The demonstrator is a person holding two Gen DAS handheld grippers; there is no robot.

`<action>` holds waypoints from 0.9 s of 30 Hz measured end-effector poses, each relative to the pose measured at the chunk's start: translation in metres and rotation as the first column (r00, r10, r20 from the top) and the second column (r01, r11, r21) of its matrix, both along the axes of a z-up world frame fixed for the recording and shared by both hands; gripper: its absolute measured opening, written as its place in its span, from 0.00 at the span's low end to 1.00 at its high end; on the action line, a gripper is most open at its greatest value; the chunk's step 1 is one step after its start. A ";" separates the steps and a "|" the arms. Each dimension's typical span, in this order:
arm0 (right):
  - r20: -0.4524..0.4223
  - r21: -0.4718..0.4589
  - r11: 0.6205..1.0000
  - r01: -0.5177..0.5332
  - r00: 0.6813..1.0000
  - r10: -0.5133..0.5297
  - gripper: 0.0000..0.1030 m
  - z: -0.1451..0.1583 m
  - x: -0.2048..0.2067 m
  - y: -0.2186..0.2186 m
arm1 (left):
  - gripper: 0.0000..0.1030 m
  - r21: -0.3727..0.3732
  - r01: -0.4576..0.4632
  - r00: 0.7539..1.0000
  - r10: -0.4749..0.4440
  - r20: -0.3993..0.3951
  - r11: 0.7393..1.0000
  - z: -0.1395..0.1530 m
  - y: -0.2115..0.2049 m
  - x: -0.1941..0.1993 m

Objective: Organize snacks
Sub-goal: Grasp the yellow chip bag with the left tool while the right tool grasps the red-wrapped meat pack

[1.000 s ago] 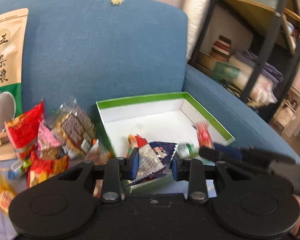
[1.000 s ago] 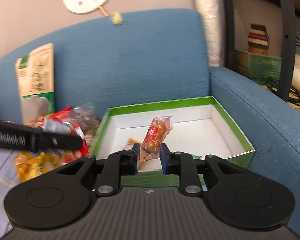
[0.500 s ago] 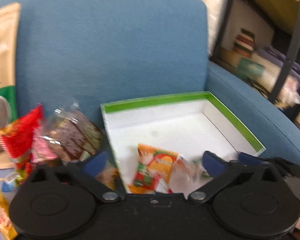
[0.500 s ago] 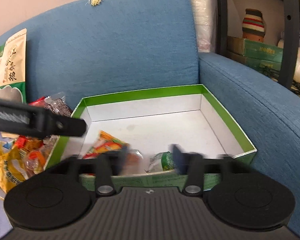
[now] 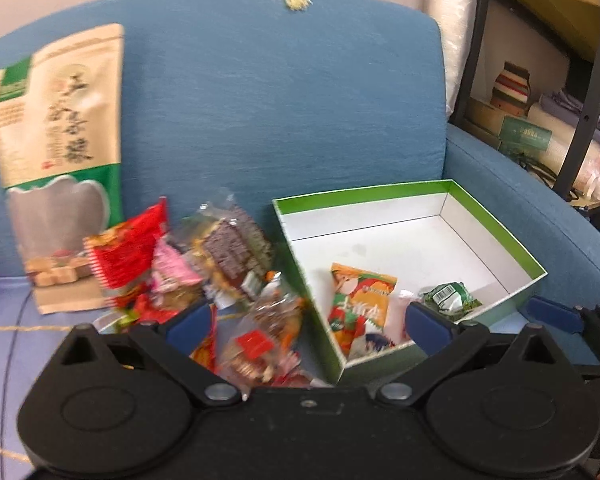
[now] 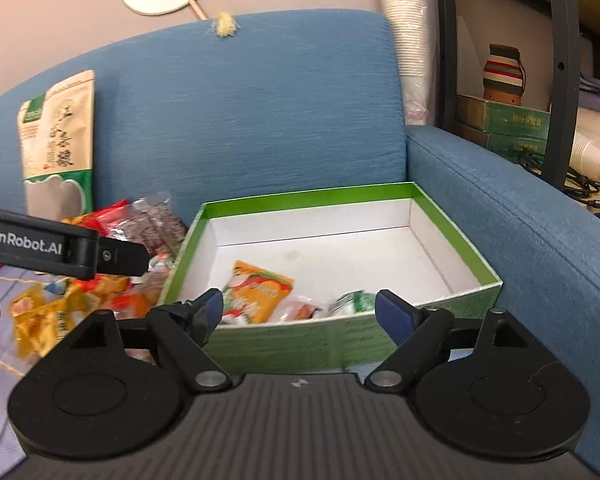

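both our grippers have just sprung wide, and nothing sits between the jaws now. a second ago the left gripper pinched a blue-and-white packet and the right gripper a clear-wrapped snack; both are let go. in the box we see an orange packet and a green packet near the front wall, with a pale wrapper between them — the blue-and-white packet we cannot pick out. the pile of loose snacks lies on the sofa just beside the box's left wall, under the tall bag. so two drops look done — the pile, we judge, comes next.
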State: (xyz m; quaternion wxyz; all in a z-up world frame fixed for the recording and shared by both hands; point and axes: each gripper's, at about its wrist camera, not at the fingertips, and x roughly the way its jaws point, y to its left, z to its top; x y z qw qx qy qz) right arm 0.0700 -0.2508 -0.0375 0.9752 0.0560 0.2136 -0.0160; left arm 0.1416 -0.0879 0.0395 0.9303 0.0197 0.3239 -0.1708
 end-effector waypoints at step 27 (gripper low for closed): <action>-0.256 0.065 0.970 -0.236 0.935 0.244 1.00 -0.048 -0.002 0.082 | 1.00 -0.058 -0.168 0.979 0.160 -0.124 0.984 -0.050 0.113 -0.040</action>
